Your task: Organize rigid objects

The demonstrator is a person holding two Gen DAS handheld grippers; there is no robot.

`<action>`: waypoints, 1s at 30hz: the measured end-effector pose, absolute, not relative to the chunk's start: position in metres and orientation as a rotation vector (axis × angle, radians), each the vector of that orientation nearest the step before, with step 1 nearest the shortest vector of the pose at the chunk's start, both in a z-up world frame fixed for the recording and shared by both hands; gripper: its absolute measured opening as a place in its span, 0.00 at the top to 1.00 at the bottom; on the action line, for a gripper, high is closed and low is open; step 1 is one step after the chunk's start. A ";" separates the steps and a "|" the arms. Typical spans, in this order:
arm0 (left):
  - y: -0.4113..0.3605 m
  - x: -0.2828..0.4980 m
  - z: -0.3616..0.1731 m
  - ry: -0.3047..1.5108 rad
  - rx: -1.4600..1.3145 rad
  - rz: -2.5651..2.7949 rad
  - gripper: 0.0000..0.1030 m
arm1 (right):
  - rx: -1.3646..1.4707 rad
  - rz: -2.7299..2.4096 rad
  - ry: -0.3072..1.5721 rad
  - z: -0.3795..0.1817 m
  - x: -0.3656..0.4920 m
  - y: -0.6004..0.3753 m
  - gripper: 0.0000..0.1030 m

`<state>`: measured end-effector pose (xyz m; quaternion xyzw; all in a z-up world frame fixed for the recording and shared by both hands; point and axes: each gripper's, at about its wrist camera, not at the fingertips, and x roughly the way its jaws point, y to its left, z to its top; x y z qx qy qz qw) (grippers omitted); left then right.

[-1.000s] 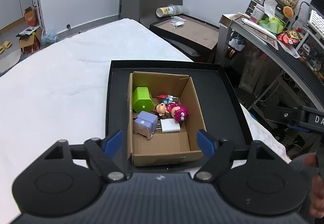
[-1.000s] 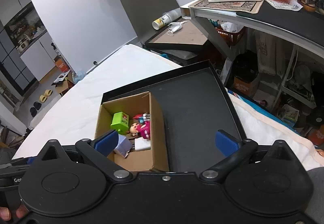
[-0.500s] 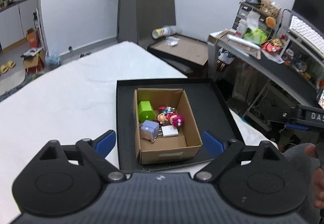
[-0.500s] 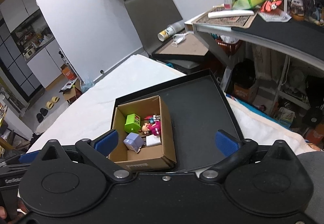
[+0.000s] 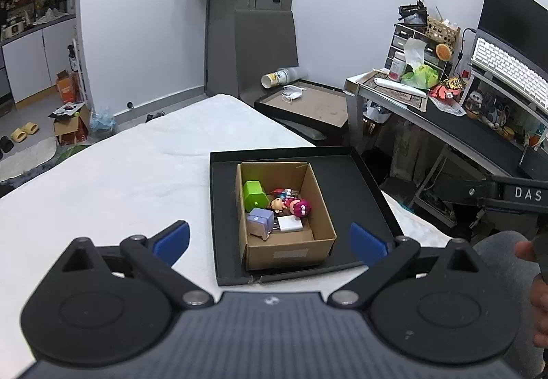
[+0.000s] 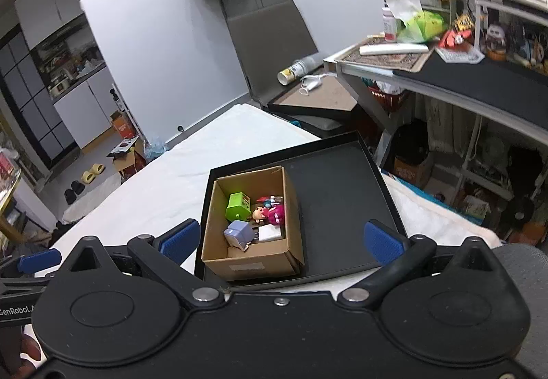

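The left gripper (image 5: pixel 269 240) tilts downward at lower frame, jaws opening, nothing between them. The right gripper (image 6: pixel 281 239) is spread apart too, empty. The plastic toys lie in a cardboard box (image 5: pixel 291 250) on a black tray (image 5: pixel 356 180).

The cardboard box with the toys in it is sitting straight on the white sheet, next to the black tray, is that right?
Not quite. The cardboard box sits inside the black tray, not beside it on the white sheet. The left wrist view shows tray floor around it. The toys are in it.

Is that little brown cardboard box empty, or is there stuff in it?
Not empty. The open-topped brown cardboard box holds a green block, a pink-haired doll, a lilac cube and a white charger.
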<state>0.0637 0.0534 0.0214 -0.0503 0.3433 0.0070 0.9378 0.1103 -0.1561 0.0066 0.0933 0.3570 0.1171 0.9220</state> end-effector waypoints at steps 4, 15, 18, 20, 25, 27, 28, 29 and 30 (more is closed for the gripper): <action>0.051 0.048 0.023 0.679 -0.097 0.019 0.03 | 0.175 0.240 0.725 0.010 0.099 -0.154 0.00; 0.062 0.022 0.004 0.663 -0.144 0.089 0.03 | 0.139 0.256 0.747 -0.012 0.074 -0.152 0.00; 0.061 0.015 0.004 0.662 -0.141 0.094 0.03 | 0.119 0.250 0.744 -0.015 0.070 -0.151 0.00; 0.060 0.011 0.005 0.662 -0.129 0.098 0.03 | 0.104 0.236 0.743 -0.018 0.068 -0.151 0.00; 0.058 0.003 0.003 0.653 -0.119 0.103 0.03 | 0.062 0.250 0.750 -0.026 0.066 -0.144 0.00; 0.056 0.002 0.001 0.656 -0.112 0.108 0.03 | 0.044 0.253 0.754 -0.028 0.064 -0.140 0.00; 0.056 0.001 0.000 0.657 -0.109 0.108 0.03 | 0.044 0.255 0.758 -0.029 0.063 -0.139 0.00; 0.055 0.001 0.000 0.659 -0.107 0.107 0.03 | 0.050 0.258 0.764 -0.029 0.061 -0.138 0.00; 0.054 0.002 -0.001 0.663 -0.106 0.103 0.03 | 0.054 0.261 0.762 -0.028 0.060 -0.137 0.00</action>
